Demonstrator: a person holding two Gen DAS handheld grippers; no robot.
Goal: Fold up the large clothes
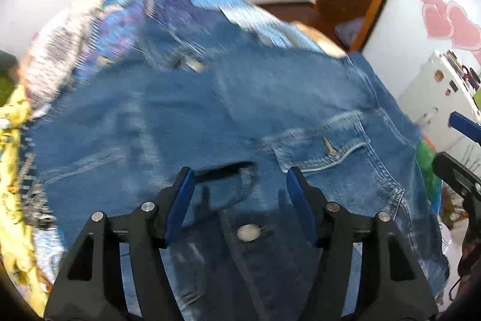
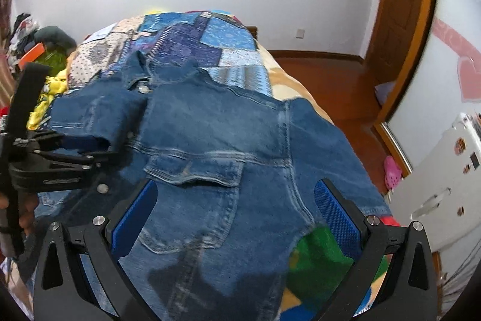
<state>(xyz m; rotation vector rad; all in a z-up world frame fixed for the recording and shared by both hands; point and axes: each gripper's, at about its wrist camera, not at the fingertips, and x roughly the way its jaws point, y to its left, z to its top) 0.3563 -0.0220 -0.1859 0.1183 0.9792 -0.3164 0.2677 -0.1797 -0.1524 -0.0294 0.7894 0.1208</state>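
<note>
Blurring smears the left wrist view, so the far half of the denim jacket (image 1: 228, 98) and the patchwork bedspread (image 1: 90, 29) under it are hard to read, and the jacket's hem is cut off behind both grippers. Spread on the bed, the jacket runs lengthwise from 6 to 12 o'clock in the right wrist view, collar (image 2: 168, 71) at 12, a sleeve (image 2: 90, 110) folded across at 9. The left gripper (image 1: 237, 179) and right gripper (image 2: 234, 200) both hover released above the denim, holding nothing.
</note>
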